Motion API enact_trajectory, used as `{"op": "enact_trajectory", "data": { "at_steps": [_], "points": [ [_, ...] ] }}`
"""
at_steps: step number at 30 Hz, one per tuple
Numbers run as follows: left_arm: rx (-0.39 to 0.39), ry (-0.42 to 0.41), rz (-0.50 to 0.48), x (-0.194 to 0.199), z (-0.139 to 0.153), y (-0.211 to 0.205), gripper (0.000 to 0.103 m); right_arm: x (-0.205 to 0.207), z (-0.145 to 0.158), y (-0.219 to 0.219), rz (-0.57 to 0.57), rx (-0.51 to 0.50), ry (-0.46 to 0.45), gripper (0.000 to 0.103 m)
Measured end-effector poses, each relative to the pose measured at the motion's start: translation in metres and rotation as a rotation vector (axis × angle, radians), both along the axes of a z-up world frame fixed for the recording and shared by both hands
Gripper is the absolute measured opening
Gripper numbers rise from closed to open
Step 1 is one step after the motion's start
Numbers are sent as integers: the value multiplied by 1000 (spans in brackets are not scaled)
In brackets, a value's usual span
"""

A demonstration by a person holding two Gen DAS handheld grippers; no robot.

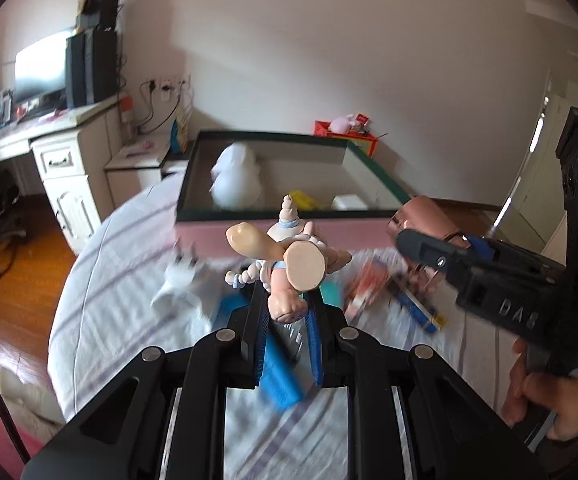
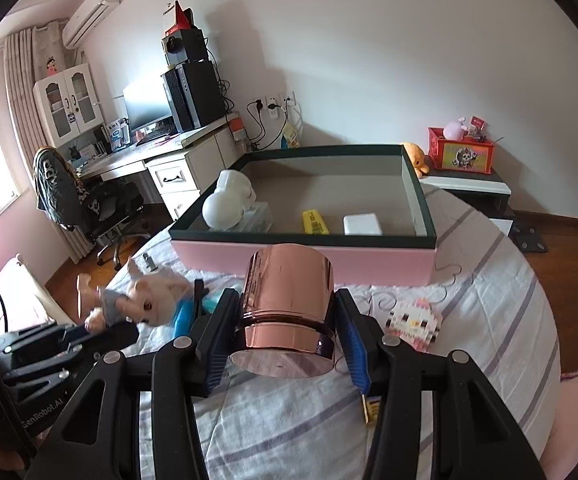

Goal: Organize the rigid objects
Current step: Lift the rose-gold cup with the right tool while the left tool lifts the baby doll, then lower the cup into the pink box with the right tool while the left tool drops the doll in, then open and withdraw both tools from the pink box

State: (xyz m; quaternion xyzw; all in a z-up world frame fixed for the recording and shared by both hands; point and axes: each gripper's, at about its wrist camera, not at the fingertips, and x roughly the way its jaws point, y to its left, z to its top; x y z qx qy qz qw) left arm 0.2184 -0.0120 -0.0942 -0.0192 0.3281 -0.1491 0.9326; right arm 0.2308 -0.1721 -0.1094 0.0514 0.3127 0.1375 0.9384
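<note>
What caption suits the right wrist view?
Right claw grips a rose-gold canister before the pink storage box.

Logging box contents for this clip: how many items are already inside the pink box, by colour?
White: 3, two rounded pieces at the left end of the pink box and a flat block.
Yellow: 1, a small pack.
Clear: 1, a case beside the rounded pieces.
Total: 5

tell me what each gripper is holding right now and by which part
The left gripper clamps a small pale plastic doll figurine by its head. The right gripper clamps a shiny rose-gold metal cylinder across its sides.
</note>
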Motion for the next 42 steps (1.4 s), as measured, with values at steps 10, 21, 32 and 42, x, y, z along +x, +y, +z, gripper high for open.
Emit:
{"op": "enact_trajectory", "data": {
  "at_steps": [10, 21, 32, 42],
  "points": [
    [70, 27, -19, 116, 8, -46, 17, 70, 14, -14, -25, -29, -6, 50],
    [133, 20, 36, 150, -5, -54, 19, 133, -13, -18, -9, -2, 40, 50],
    [137, -180, 158, 72, 41, -28, 91, 76, 29, -32, -104, 16, -76, 82],
    [153, -348, 237, -43, 76, -6, 102, -34, 69, -17, -156, -28, -212, 87]
  ]
}}
